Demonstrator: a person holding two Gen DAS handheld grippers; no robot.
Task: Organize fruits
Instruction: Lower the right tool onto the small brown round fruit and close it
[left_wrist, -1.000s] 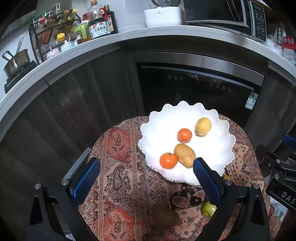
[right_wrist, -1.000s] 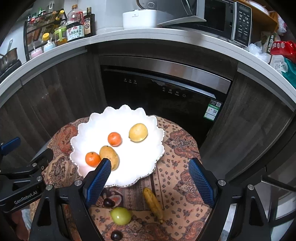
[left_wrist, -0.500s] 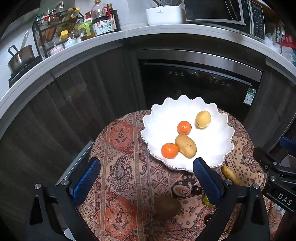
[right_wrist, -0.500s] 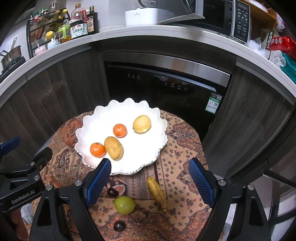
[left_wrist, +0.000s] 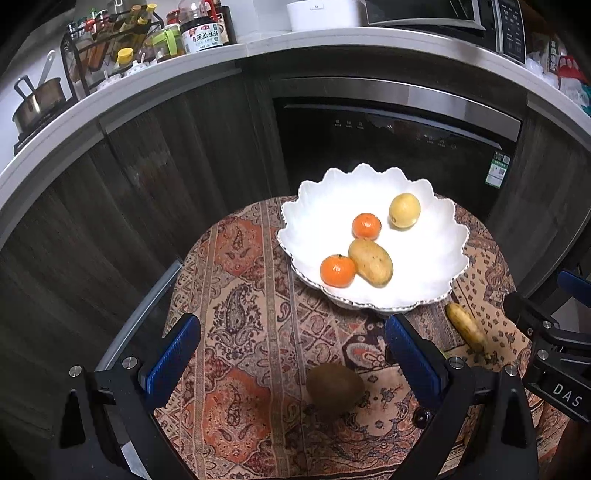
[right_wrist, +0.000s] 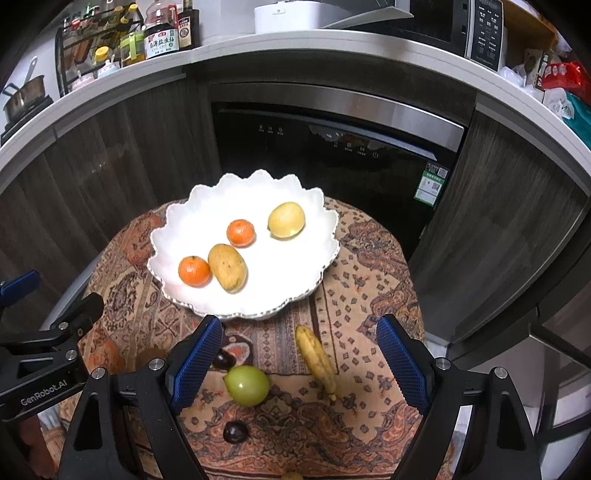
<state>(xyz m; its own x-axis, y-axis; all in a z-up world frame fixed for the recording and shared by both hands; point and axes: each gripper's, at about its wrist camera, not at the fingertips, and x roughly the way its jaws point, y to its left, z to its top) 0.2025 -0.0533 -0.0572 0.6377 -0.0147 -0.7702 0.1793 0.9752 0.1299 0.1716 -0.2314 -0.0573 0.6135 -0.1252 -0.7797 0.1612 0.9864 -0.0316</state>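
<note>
Left wrist view: the left gripper (left_wrist: 291, 354), its ribbed blue pads spread wide and grasping nothing, hangs above a small round table draped in a paisley cloth (left_wrist: 236, 295) of rust and tan. A fuzzy brown kiwi (left_wrist: 334, 386) lies on the cloth between the fingers, untouched. Beyond it sits a glossy white bowl (left_wrist: 436, 254) with a scalloped, petal-like rim, holding two tangerines (left_wrist: 337, 270), a speckled oval mango (left_wrist: 370, 262) and a smooth lemon (left_wrist: 404, 211). A small banana (left_wrist: 466, 328) rests on the cloth just beside the bowl's rim, and a dark grape (left_wrist: 423, 417) shows near the right finger.

Right wrist view: the right gripper (right_wrist: 299, 362) is likewise released and empty over the near edge of the table. Between its fingers lie a shiny green fruit (right_wrist: 246, 385), the slim, curved banana and two dark, glossy grapes (right_wrist: 235, 432), all on the cloth outside the bowl.

The job looks partly done: four fruits are in the bowl, while at least the kiwi, banana, green fruit and grapes appear left to gather.
</note>
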